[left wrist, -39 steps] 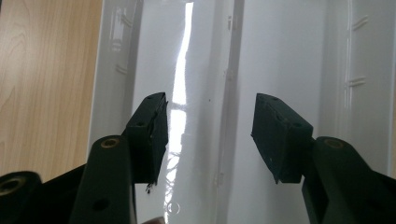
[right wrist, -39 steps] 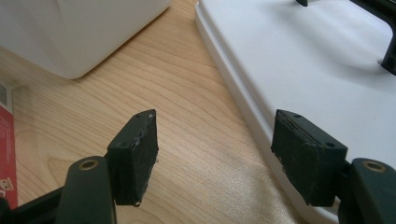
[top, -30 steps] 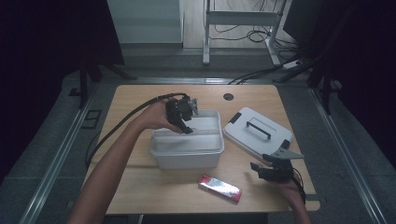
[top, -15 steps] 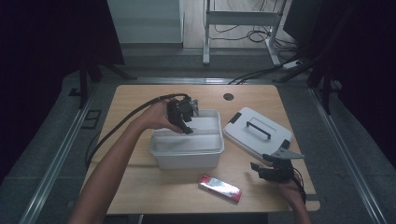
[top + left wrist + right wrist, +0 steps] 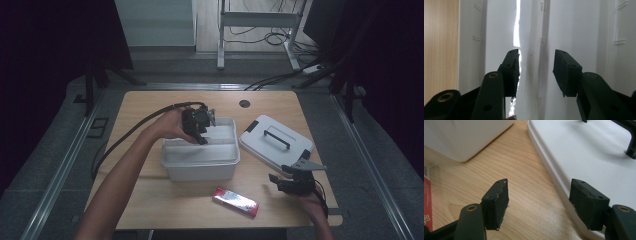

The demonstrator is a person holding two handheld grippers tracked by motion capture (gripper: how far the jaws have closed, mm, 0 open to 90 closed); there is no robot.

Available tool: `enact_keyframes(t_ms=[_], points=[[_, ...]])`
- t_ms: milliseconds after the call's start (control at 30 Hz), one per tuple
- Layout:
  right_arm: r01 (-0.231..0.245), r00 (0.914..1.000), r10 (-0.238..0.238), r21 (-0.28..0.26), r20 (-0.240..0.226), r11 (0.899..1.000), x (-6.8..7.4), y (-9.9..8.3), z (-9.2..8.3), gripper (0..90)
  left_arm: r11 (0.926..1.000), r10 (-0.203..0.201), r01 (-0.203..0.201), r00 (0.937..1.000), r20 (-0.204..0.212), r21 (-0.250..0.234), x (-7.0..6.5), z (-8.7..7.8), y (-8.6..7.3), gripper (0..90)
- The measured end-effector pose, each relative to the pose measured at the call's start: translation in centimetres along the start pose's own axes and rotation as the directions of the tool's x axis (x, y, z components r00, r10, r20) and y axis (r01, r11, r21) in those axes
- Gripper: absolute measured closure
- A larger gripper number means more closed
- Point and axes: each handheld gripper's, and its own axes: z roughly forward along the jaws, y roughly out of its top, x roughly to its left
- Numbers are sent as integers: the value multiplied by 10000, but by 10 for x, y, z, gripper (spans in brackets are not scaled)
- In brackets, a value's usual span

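A white plastic bin (image 5: 200, 161) stands mid-table, with its white lid (image 5: 274, 141) and black handle (image 5: 276, 136) lying flat to its right. My left gripper (image 5: 202, 139) dips into the bin at its far left corner. In the left gripper view this gripper (image 5: 536, 53) has its jaws apart over the bin's white wall (image 5: 574, 30); they have just been closing, with nothing pressed between the pads. My right gripper (image 5: 280, 174) rests near the front right, open. In the right gripper view this gripper (image 5: 539, 185) straddles the lid's edge (image 5: 544, 165) without touching it.
A red packet (image 5: 235, 201) lies on the wooden table (image 5: 140, 190) in front of the bin, and its edge (image 5: 427, 195) shows beside my right gripper. A round cable hole (image 5: 244, 103) sits at the table's back. Black cable (image 5: 125, 137) trails off the left side.
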Motion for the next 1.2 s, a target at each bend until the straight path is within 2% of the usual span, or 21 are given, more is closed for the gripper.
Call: enact_keyframes(t_ms=[167, 533, 900, 1100, 1200], points=[[3, 10000, -3, 18, 6, 10000, 0, 0, 0, 313, 9998, 56, -58, 9999, 109, 164, 1, 1, -1, 599], [-26, 10000, 26, 50, -5, 10000, 0, 0, 0, 313, 9982, -222, 196, 9988, 448, 575, 6, 8, -5, 651], [-41, 10000, 41, 37, 11, 10000, -1, -1, 0, 313, 9957, -398, 335, 9966, 720, 861, 10, 14, -6, 752], [-54, 10000, 53, 34, 37, 10000, -1, -1, 0, 313, 9955, -449, 353, 9928, 1106, 879, 12, 15, -6, 862], [-29, 10000, 29, 29, 42, 10000, -1, -1, 0, 314, 9955, -445, 340, 9918, 1197, 884, 12, 15, -6, 873]])
